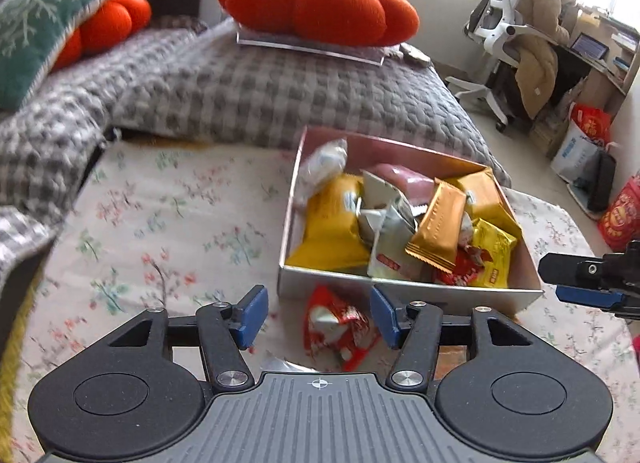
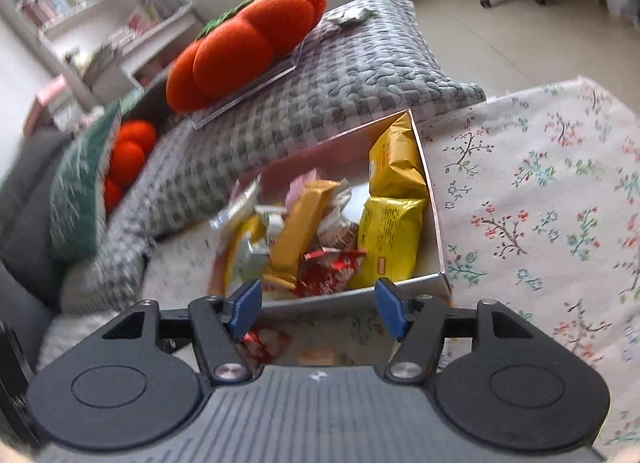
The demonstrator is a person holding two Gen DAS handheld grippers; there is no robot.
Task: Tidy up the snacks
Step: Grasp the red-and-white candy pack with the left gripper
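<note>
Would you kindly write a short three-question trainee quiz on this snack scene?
1. True or false: the red snack packet lies inside the box.
2. Are the left hand-held gripper jaws pressing on anything?
3. What pattern covers the tablecloth?

Key: 1. False, it lies on the cloth just outside the box's near wall. 2. No, they stand open with the packet between them. 3. Small flowers.

open tool (image 2: 316, 309), snack box (image 2: 434, 247), floral cloth (image 2: 540, 223)

We see a round orange pumpkin-shaped cushion (image 1: 318, 5) on a clear acrylic tray (image 1: 312, 47), atop a grey checked quilted blanket (image 1: 248, 99). A green snowflake-patterned pillow (image 1: 44, 35) lies at the blanket's left edge, and a white office chair (image 1: 498, 27) stands beyond its right edge.
</note>
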